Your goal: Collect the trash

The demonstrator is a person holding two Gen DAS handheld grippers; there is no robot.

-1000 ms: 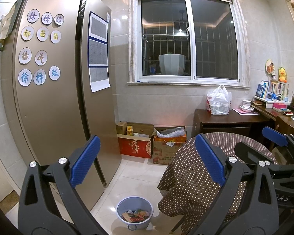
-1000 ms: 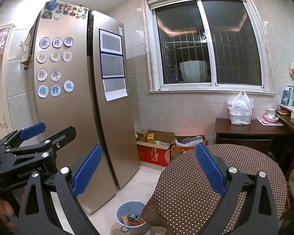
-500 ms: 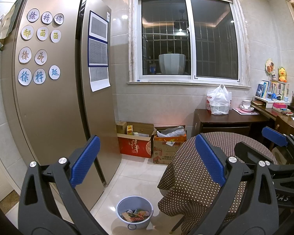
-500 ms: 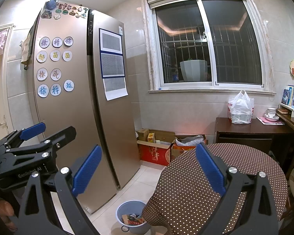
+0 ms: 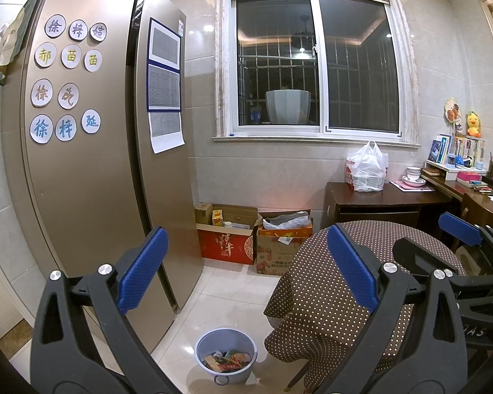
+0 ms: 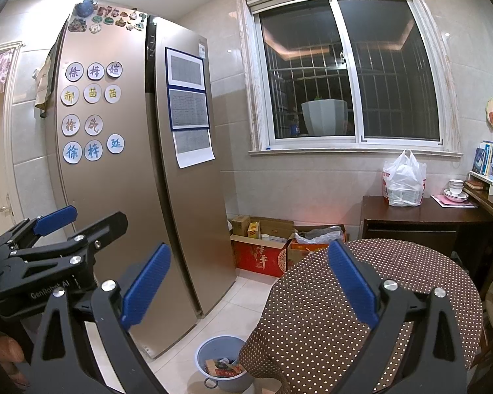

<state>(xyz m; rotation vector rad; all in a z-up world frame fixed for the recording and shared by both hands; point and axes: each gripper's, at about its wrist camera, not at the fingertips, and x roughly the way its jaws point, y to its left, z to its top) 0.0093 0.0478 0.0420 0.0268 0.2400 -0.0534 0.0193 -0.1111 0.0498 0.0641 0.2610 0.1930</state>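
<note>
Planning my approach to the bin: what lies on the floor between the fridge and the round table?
Only the blue trash bin with wrappers inside, on bare white tile between fridge and dotted tablecloth; the left wrist view shows it best.

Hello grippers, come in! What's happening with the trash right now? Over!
Left gripper open, empty. Right gripper open, empty. Blue trash bin on floor beside dotted table, trash inside. Nothing in the way.
</note>
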